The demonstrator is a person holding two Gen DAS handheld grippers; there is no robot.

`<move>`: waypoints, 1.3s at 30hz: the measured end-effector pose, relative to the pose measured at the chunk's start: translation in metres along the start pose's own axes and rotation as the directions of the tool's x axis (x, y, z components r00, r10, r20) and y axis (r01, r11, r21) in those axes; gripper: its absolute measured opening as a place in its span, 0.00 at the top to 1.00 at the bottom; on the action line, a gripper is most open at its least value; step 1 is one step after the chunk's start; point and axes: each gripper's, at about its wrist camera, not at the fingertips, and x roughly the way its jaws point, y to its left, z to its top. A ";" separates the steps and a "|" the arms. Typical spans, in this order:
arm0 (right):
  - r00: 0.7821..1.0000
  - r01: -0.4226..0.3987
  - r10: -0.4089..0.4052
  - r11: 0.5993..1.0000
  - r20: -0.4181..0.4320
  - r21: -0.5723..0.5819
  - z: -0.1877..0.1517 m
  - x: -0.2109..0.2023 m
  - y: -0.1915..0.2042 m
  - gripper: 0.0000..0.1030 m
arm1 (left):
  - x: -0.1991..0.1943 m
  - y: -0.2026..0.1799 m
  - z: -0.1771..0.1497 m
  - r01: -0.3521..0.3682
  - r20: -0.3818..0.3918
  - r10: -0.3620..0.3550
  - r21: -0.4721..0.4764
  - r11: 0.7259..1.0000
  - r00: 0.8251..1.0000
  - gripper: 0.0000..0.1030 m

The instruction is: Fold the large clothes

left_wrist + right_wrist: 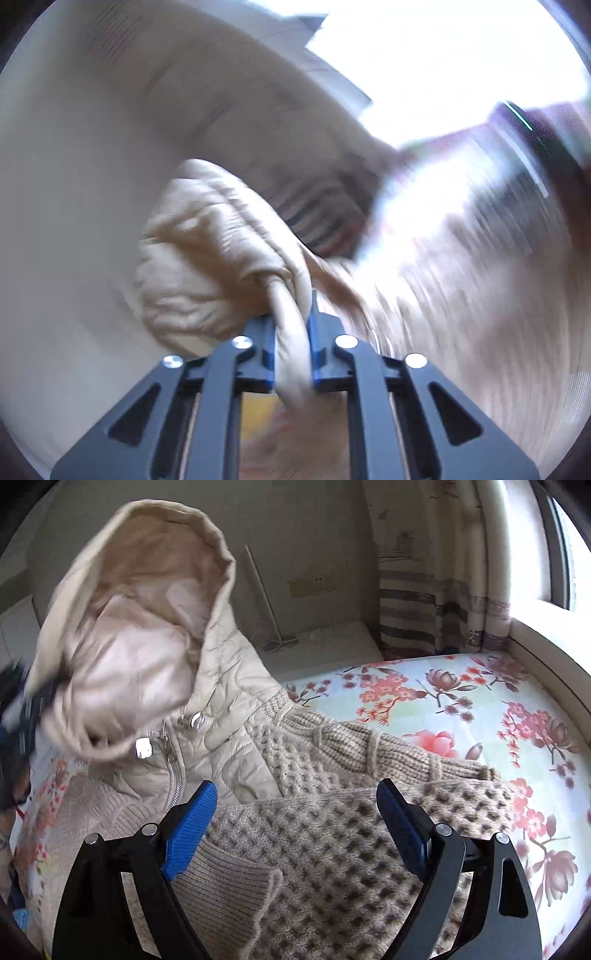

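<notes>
A beige jacket with a quilted hood and knitted sleeves lies on the bed. In the left wrist view my left gripper (pixel 293 325) is shut on a fold of the hood fabric (pixel 207 251) and holds it up; the rest of that view is blurred. In the right wrist view the hood (pixel 147 627) stands lifted at the upper left, with the zipper (pixel 173 771) below it. My right gripper (pixel 295 801) is open and empty, just above a knitted sleeve (pixel 332 856). The other sleeve (pixel 354 746) stretches to the right.
The bed has a floral sheet (pixel 480 709). A window and sill (pixel 535 602) run along the right, with a striped curtain (pixel 424 602) at the back corner. A grey wall (pixel 303 535) with a broom (pixel 269 605) leaning on it stands behind the bed.
</notes>
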 end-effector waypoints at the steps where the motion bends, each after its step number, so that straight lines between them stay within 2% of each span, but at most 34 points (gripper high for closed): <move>1: 1.000 -0.005 0.005 1.000 0.018 0.030 0.001 -0.008 -0.005 0.18 | -0.016 -0.027 -0.013 0.029 -0.023 -0.027 0.097 0.995 0.999 0.75; 2: 0.999 -0.006 0.004 0.998 0.036 0.059 0.000 -0.017 -0.010 0.18 | -0.023 -0.039 -0.025 0.069 -0.078 -0.062 0.098 0.993 0.995 0.70; 3: 0.999 -0.004 0.000 0.996 0.050 0.084 0.000 -0.024 -0.014 0.18 | -0.026 -0.045 -0.044 0.102 -0.163 -0.096 0.034 0.994 0.982 0.56; 4: 0.998 -0.001 -0.005 0.994 0.061 0.107 -0.002 -0.033 -0.018 0.18 | -0.028 -0.044 -0.061 0.090 -0.217 -0.094 -0.028 0.996 0.972 0.49; 5: 0.998 0.017 -0.024 0.993 0.054 0.115 -0.005 -0.039 -0.020 0.18 | -0.031 -0.039 -0.077 0.054 -0.265 -0.080 -0.105 0.993 0.961 0.49; 6: 0.997 0.048 -0.054 0.993 0.047 0.111 -0.010 -0.046 -0.021 0.18 | -0.036 -0.025 -0.097 0.003 -0.315 -0.079 -0.235 0.972 0.946 0.48; 7: 0.996 0.075 -0.080 0.991 0.041 0.107 -0.015 -0.052 -0.023 0.17 | -0.043 -0.012 -0.112 -0.035 -0.337 -0.091 -0.350 0.936 0.937 0.42; 8: 0.996 0.087 -0.090 0.991 0.022 0.104 -0.022 -0.058 -0.026 0.17 | -0.054 0.007 -0.132 -0.084 -0.350 -0.114 -0.504 0.859 0.930 0.36; 9: 0.995 0.097 -0.097 0.990 -0.005 0.102 -0.029 -0.063 -0.029 0.17 | -0.064 0.021 -0.148 -0.121 -0.351 -0.133 -0.615 0.780 0.927 0.23; 10: 0.993 0.115 -0.113 0.989 -0.025 0.093 -0.035 -0.069 -0.032 0.17 | -0.079 0.037 -0.172 -0.175 -0.350 -0.152 -0.743 0.646 0.924 0.19; 11: 0.990 0.139 -0.137 0.987 -0.037 0.077 -0.042 -0.076 -0.035 0.17 | -0.092 0.046 -0.193 -0.201 -0.334 -0.186 -0.838 0.508 0.924 0.19; 12: 0.987 0.159 -0.157 0.985 -0.042 0.063 -0.047 -0.084 -0.037 0.17 | -0.104 0.052 -0.212 -0.197 -0.294 -0.238 -0.911 0.362 0.926 0.19; 14: 0.983 0.180 -0.178 0.981 -0.038 0.069 -0.052 -0.103 -0.044 0.17 | -0.123 0.053 -0.238 -0.159 -0.198 -0.307 -0.976 0.147 0.931 0.19; 15: 0.986 0.165 -0.163 0.982 -0.029 0.088 -0.054 -0.112 -0.048 0.17 | -0.130 0.051 -0.246 -0.110 -0.109 -0.344 -0.994 0.018 0.933 0.18; 16: 0.992 0.129 -0.128 0.985 -0.016 0.115 -0.052 -0.121 -0.050 0.17 | -0.133 0.048 -0.247 -0.051 -0.016 -0.368 -0.995 -0.086 0.930 0.14; 17: 0.997 0.081 -0.081 0.987 -0.004 0.141 -0.049 -0.127 -0.050 0.17 | -0.129 0.043 -0.244 0.004 0.070 -0.386 -0.985 -0.170 0.920 0.12; 18: 1.000 0.017 -0.019 0.987 0.009 0.163 -0.046 -0.131 -0.047 0.17 | -0.125 0.040 -0.241 0.044 0.138 -0.399 -0.971 -0.234 0.907 0.10; 19: 0.998 -0.058 0.056 0.984 0.021 0.170 -0.043 -0.133 -0.040 0.17 | -0.120 0.036 -0.235 0.087 0.212 -0.414 -0.950 -0.301 0.885 0.07; 20: 0.993 -0.116 0.113 0.982 0.026 0.148 -0.042 -0.134 -0.027 0.17 | -0.113 0.034 -0.228 0.127 0.279 -0.418 -0.926 -0.354 0.865 0.06; 21: 0.989 -0.144 0.143 0.985 0.021 0.096 -0.041 -0.133 -0.010 0.17 | -0.106 0.034 -0.223 0.153 0.321 -0.415 -0.908 -0.389 0.851 0.03; 22: 0.987 -0.158 0.157 0.987 0.011 0.030 -0.042 -0.132 0.011 0.18 | -0.097 0.035 -0.218 0.176 0.369 -0.408 -0.882 -0.437 0.835 0.02; 23: 0.986 -0.167 0.167 0.985 -0.001 -0.040 -0.044 -0.130 0.029 0.19 | -0.086 0.034 -0.214 0.183 0.400 -0.403 -0.859 -0.479 0.823 0.02; 24: 0.985 -0.174 0.173 0.980 -0.011 -0.098 -0.049 -0.129 0.047 0.21 | -0.079 0.032 -0.208 0.183 0.414 -0.400 -0.845 -0.503 0.818 0.02; 25: 0.984 -0.176 0.174 0.973 -0.024 -0.148 -0.054 -0.127 0.060 0.26 | -0.068 0.031 -0.202 0.171 0.414 -0.406 -0.840 -0.514 0.815 0.02; 27: 0.987 -0.159 0.149 0.962 -0.059 -0.221 -0.067 -0.121 0.078 0.29 | -0.050 0.027 -0.189 0.127 0.376 -0.432 -0.855 -0.503 0.819 0.02; 29: 0.989 -0.137 0.117 0.955 -0.090 -0.265 -0.080 -0.116 0.087 0.29 | -0.029 0.023 -0.181 0.099 0.375 -0.461 -0.850 -0.518 0.804 0.02; 31: 0.986 -0.145 0.117 0.953 -0.116 -0.267 -0.090 -0.114 0.087 0.29 | -0.011 0.018 -0.175 0.076 0.363 -0.478 -0.851 -0.519 0.800 0.02; 33: 0.983 -0.157 0.125 0.953 -0.135 -0.261 -0.097 -0.113 0.084 0.29 | 0.003 0.020 -0.172 0.047 0.336 -0.497 -0.861 -0.507 0.800 0.03; 34: 0.982 -0.160 0.126 0.952 -0.144 -0.261 -0.100 -0.112 0.082 0.29 | 0.012 0.022 -0.171 0.021 0.316 -0.517 -0.867 -0.497 0.795 0.04; 35: 0.980 -0.162 0.126 0.952 -0.151 -0.260 -0.103 -0.111 0.082 0.29 | 0.023 0.022 -0.171 0.000 0.308 -0.531 -0.865 -0.502 0.790 0.05; 36: 0.980 -0.164 0.126 0.952 -0.155 -0.259 -0.104 -0.110 0.082 0.29 | 0.032 0.022 -0.171 0.006 0.324 -0.528 -0.856 -0.516 0.785 0.15; 37: 0.979 -0.166 0.128 0.952 -0.158 -0.257 -0.106 -0.110 0.083 0.29 | 0.043 0.021 -0.170 0.029 0.363 -0.529 -0.843 -0.536 0.767 0.50; 38: 0.979 -0.169 0.131 0.952 -0.159 -0.256 -0.106 -0.109 0.084 0.29 | 0.053 0.021 -0.171 0.047 0.405 -0.535 -0.827 -0.561 0.742 0.73; 39: 0.978 -0.170 0.132 0.951 -0.159 -0.257 -0.107 -0.109 0.085 0.29 | 0.060 0.025 -0.174 0.055 0.430 -0.528 -0.810 -0.584 0.733 0.91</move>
